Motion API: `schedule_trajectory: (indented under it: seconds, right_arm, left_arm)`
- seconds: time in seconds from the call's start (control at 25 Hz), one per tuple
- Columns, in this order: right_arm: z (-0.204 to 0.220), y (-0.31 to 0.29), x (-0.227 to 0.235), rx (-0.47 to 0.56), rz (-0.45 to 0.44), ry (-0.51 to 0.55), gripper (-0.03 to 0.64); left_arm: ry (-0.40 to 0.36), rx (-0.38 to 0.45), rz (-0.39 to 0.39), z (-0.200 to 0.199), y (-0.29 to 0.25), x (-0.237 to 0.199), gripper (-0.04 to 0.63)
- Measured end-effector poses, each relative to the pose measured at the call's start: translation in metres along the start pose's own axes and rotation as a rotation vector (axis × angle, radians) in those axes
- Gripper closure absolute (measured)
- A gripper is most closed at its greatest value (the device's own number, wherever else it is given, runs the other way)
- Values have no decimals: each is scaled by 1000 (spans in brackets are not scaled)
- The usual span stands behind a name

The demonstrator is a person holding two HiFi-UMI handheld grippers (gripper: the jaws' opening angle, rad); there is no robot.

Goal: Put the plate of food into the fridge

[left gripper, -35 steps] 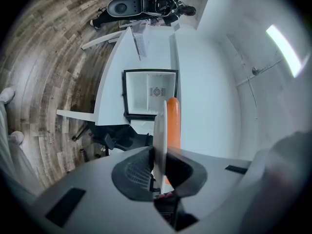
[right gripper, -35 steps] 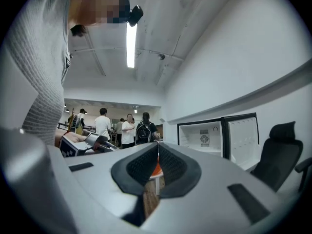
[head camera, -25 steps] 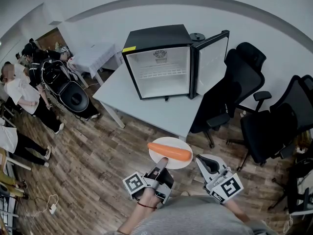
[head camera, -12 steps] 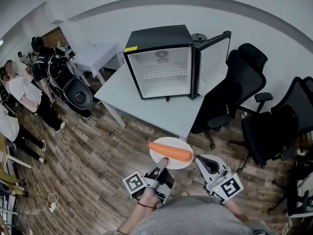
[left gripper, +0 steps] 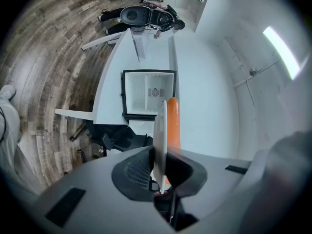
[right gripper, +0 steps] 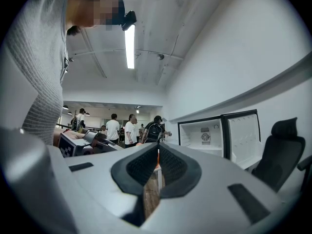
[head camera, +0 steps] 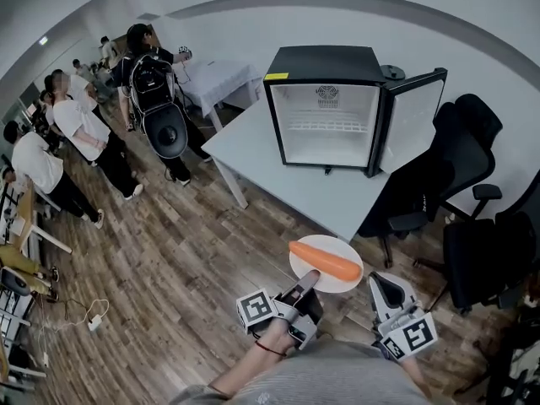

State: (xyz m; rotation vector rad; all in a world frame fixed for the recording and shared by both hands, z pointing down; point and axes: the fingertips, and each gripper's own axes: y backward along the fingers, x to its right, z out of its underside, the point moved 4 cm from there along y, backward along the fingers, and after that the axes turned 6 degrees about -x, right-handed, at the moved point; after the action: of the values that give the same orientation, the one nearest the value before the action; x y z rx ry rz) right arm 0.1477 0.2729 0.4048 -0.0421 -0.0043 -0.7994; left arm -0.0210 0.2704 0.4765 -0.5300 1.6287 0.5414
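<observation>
A white plate [head camera: 314,270] carrying an orange carrot [head camera: 326,260] hangs over the wooden floor, just short of the white table [head camera: 278,163]. My left gripper [head camera: 306,282] is shut on the plate's near rim. In the left gripper view the plate [left gripper: 160,135] stands edge-on between the jaws, the carrot [left gripper: 173,123] beside it, and my left gripper [left gripper: 161,155] points at the fridge [left gripper: 148,92]. The small black fridge [head camera: 333,108] stands on the table, empty, its door [head camera: 413,121] swung open to the right. My right gripper [head camera: 382,288] is shut on nothing beside the plate; in its own view my right gripper [right gripper: 157,165] faces the fridge [right gripper: 204,135].
Black office chairs [head camera: 426,184] stand right of the table, another chair [head camera: 485,264] nearer me. Several people [head camera: 76,129] stand at the left, one wearing a dark backpack [head camera: 156,83]. A cloth-covered table [head camera: 221,78] sits behind. A cable and plug [head camera: 89,319] lie on the floor.
The head view has swung left, so fridge, table and grippers now sit further right in the picture. The people at the left have shifted about. The plate stays in the left gripper.
</observation>
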Motion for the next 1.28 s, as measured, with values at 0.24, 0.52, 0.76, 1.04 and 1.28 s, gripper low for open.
schedule_trajectory:
  seconds: [0.24,0.52,0.76,1.04,1.28]
  right_arm:
    - [-4,-11,4,1,-3,17,603]
    - [-2,-41,25,-3,16,25,603]
    - [-8,-90,46,3,35,31,603]
    - [-17,-148,73,-10,43,48,603]
    - [-24,-193,92,-23,52,53,603]
  left_arm:
    - [10,10,5,-10,-5,2,552]
    - [16,-5,6,-43,-30,-2,552]
    - [16,-29,12,-91,-59,3,552]
    - [32,-51,34,-143,-97,13,552]
    - [52,-63,43,-182,-122,18,551]
